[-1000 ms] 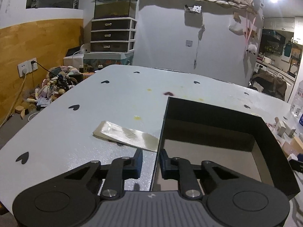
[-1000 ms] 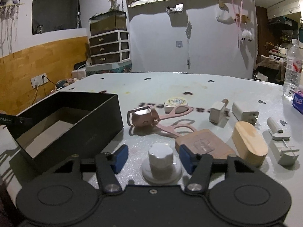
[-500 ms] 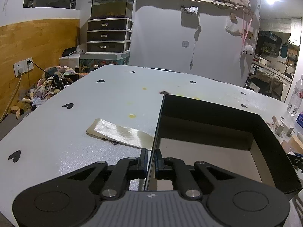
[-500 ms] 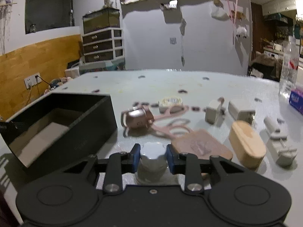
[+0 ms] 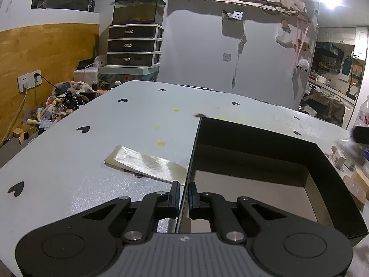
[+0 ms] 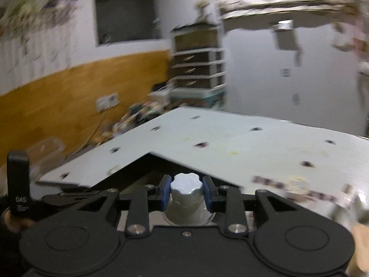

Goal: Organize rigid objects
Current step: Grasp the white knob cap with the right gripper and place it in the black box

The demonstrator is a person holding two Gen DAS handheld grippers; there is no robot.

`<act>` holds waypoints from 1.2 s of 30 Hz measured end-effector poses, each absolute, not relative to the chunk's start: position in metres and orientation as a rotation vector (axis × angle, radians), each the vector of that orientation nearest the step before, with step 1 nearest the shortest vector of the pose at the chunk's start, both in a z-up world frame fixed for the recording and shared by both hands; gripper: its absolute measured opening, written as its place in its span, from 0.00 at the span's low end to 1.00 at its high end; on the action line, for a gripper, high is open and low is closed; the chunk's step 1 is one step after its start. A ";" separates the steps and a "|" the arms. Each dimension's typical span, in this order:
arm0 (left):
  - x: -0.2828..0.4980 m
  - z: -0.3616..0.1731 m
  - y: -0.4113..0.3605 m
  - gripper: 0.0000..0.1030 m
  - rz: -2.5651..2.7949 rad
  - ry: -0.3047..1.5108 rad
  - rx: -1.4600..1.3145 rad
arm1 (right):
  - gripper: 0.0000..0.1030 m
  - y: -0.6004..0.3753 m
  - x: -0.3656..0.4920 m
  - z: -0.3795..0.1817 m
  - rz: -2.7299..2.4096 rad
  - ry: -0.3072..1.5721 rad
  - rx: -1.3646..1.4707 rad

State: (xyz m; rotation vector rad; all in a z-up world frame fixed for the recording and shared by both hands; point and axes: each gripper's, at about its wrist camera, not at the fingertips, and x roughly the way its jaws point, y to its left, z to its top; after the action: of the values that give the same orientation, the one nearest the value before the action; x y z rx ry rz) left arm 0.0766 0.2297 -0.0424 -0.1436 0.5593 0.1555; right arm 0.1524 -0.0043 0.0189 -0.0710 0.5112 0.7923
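Observation:
A black open box (image 5: 322,159) stands on the white table (image 5: 92,161). My left gripper (image 5: 183,192) is shut on the box's thin left wall near its front corner. My right gripper (image 6: 186,192) is shut on a grey knob with a round base (image 6: 185,190) and holds it lifted above the box (image 6: 138,175); this view is blurred by motion. The right gripper shows as a dark blur at the right edge of the left wrist view (image 5: 359,136).
A flat beige strip (image 5: 145,164) lies on the table just left of the box. Small blocks and a wooden piece (image 5: 355,180) lie right of the box. A plastic bottle (image 5: 363,113) stands at the far right. Blurred items (image 6: 299,184) lie on the table's right part.
My left gripper closed on the box wall. My right gripper closed on the grey knob, lifted it and swung left over the box.

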 end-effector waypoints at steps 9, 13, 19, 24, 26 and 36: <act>0.079 -0.042 0.231 0.08 0.149 0.567 -0.146 | 0.29 0.081 0.186 0.006 0.827 0.657 -0.098; 0.080 -0.042 0.230 0.08 0.149 0.574 -0.144 | 0.29 0.105 0.203 -0.005 0.778 0.733 -0.112; 0.082 -0.043 0.233 0.08 0.144 0.579 -0.167 | 0.29 0.123 0.220 -0.016 0.730 0.789 -0.099; 0.082 -0.044 0.235 0.08 0.137 0.585 -0.189 | 0.30 0.131 0.229 -0.020 0.729 0.830 -0.071; 0.082 -0.044 0.236 0.08 0.137 0.587 -0.197 | 0.31 0.133 0.229 -0.021 0.725 0.840 -0.075; 0.081 -0.044 0.238 0.08 0.148 0.589 -0.232 | 0.51 0.121 0.221 -0.008 0.728 0.818 -0.075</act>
State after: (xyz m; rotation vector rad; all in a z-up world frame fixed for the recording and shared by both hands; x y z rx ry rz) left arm 0.0812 0.2377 -0.0437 -0.2322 0.5886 0.1485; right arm 0.2212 0.1211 -0.0085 -0.0749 0.8181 0.7284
